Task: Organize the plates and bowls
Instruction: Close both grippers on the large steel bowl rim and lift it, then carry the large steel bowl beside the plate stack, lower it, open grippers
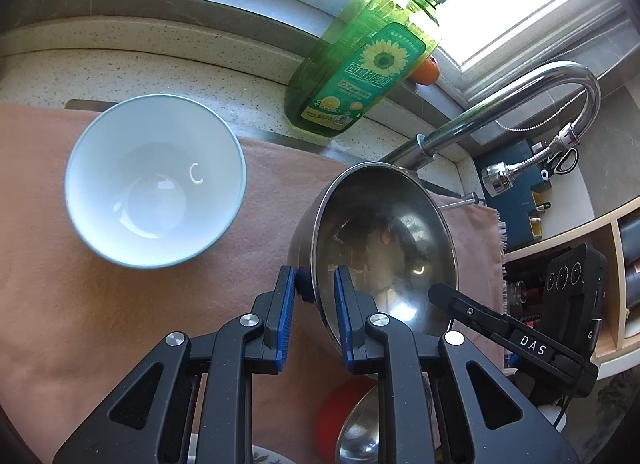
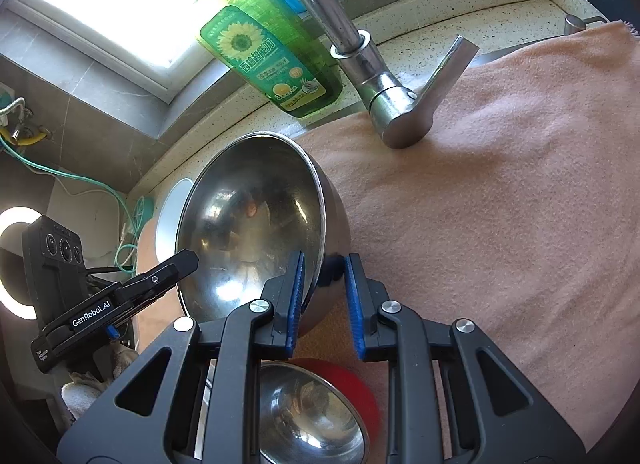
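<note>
Left wrist view: left gripper point(image 1: 316, 284), black with blue pads, pinching the rim of a round stainless-steel bowl point(image 1: 384, 240), which sits tilted on a pink towel point(image 1: 80, 304). White ceramic bowl with pale blue rim point(image 1: 155, 179) upright on the towel, well apart to the left. Green dish-soap bottle point(image 1: 360, 63) behind, on the speckled counter.

Right wrist view: right gripper point(image 2: 324, 276) clamped on the steel bowl's opposite rim. Chrome faucet point(image 2: 384, 103) beyond. Smaller steel bowl point(image 2: 308, 412) on a red disc below.
</note>
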Demonstrator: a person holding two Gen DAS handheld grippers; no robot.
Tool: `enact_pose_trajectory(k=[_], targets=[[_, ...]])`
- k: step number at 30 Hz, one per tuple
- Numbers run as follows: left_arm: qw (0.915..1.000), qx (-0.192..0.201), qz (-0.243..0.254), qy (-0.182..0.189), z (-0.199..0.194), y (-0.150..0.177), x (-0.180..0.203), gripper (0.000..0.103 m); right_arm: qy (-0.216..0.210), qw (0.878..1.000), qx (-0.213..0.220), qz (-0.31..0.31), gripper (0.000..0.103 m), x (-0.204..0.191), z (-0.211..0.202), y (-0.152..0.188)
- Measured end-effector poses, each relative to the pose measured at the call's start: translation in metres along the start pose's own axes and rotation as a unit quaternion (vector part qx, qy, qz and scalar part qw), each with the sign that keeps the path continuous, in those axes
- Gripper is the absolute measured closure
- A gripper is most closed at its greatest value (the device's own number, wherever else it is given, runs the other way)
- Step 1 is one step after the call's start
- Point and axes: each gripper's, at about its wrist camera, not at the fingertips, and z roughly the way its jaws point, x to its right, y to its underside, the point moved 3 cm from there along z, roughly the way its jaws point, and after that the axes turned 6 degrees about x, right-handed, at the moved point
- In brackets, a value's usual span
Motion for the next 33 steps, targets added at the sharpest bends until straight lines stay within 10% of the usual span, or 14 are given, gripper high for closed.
enact_pose_trajectory(k=[33], targets=[[0.9956,0.09,-0.024,-0.009,-0.157,0.044,-0.075,0.086,-0.067,0.993,-0.024,-0.091,0.082,-0.149,-0.02,0.096]])
